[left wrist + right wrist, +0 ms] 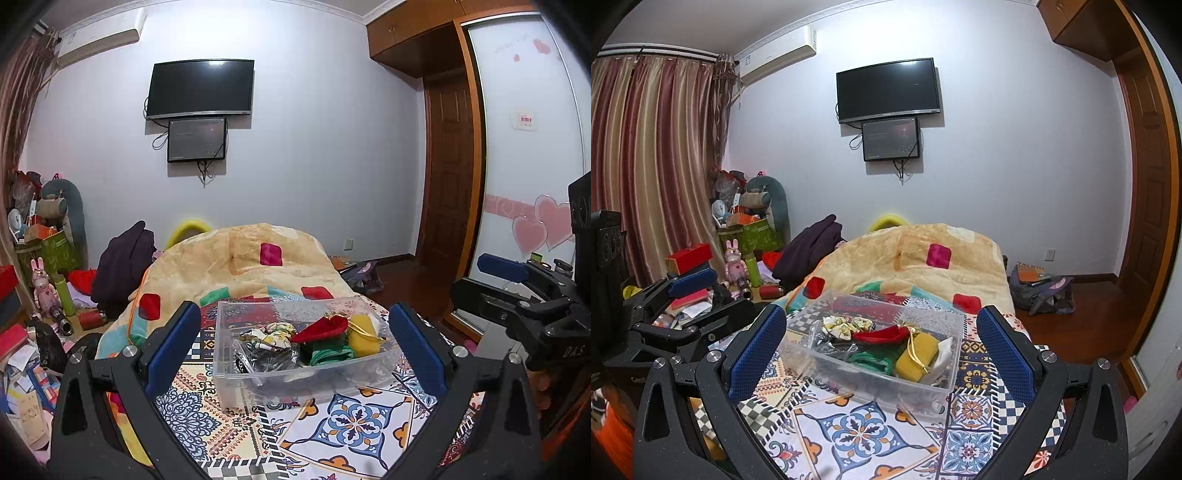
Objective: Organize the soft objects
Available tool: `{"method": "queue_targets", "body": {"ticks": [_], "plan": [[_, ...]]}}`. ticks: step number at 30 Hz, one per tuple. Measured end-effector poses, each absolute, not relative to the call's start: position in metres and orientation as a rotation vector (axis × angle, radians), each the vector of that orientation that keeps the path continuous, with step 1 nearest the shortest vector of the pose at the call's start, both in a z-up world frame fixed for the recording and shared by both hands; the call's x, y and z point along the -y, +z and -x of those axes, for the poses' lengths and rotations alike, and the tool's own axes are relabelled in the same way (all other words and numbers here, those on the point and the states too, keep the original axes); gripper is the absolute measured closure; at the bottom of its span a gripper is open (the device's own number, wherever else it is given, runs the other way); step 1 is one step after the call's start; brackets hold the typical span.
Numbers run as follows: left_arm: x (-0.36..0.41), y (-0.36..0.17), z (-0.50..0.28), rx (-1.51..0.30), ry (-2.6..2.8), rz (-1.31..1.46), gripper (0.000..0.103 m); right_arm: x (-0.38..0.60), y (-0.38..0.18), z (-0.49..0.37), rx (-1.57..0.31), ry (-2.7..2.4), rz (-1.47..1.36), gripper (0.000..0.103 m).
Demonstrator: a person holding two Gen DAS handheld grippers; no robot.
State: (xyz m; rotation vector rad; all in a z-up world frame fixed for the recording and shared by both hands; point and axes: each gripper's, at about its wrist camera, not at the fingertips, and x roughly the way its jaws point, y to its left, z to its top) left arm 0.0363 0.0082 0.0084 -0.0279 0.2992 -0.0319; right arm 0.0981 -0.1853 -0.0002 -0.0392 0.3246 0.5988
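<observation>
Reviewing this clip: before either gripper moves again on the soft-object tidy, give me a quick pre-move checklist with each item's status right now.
1. Left gripper open, holding nothing: ok.
2. Right gripper open, holding nothing: ok.
3. Clear plastic bin upright on the patterned cloth, between both sets of fingers: ok.
4. Soft items inside the bin, namely red pouch, yellow sponge, green cloth, floral scrunchie: ok.
5. Any soft objects left loose on the cloth near the bin: none visible, ok.
6. Whether the bin's contents are sorted as intended: cannot tell.
</observation>
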Motion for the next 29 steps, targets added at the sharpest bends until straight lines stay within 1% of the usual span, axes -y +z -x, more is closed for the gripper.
{"method": "queue_targets", "body": {"ticks": [29], "plan": [[-0.0116, 0.0081, -0.0342, -0.314, -0.047, 0.047, 0.0, 0.1838, -0.0039, -0.1001, -0.335, 0.599, 0.033, 0.0]]}}
